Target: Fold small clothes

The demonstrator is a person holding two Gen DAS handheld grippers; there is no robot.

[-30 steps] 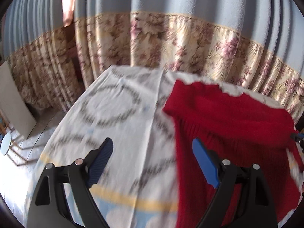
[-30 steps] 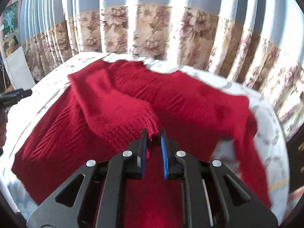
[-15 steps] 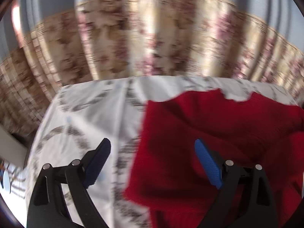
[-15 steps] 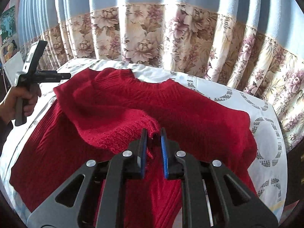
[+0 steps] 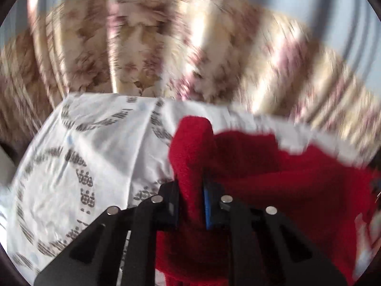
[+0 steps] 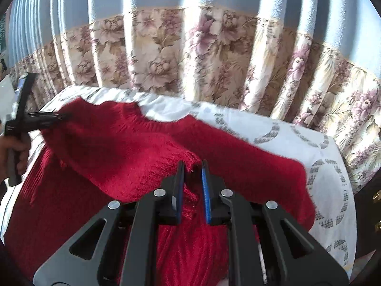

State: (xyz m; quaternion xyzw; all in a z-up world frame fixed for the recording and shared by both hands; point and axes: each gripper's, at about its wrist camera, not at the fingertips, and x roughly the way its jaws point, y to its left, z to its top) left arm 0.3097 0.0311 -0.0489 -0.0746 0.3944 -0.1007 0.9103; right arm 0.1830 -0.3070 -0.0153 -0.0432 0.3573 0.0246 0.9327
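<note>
Ahead of both sets of jaws the tabletop (image 6: 293,140), under a white cloth with grey ring prints, ends at a floral curtain (image 6: 166,54) that hangs just behind its far edge. Left of the left gripper (image 5: 191,197) lies a broad bare stretch of cloth; right of the right gripper (image 6: 193,186) a narrower bare strip runs to the table's edge. Half a second ago the left jaws stood wide apart above the sweater (image 6: 123,147), with nothing between them; now they are closing, and a raised fold of red knit is pinched between the pads, rising just beyond their tips. The left view is motion-blurred. From the right view the left gripper (image 6: 51,116) bites the sweater's shoulder by the neckline, a hand (image 6: 14,152) on its handle. The right jaws are clenched on the ribbed cuff of a sleeve, as they were a second ago, the sleeve drawn across the sweater's body. The sweater lies spread on the tabletop, beneath and ahead of the right jaws, its neckline toward the curtain, and reaches right from the left jaws.
</note>
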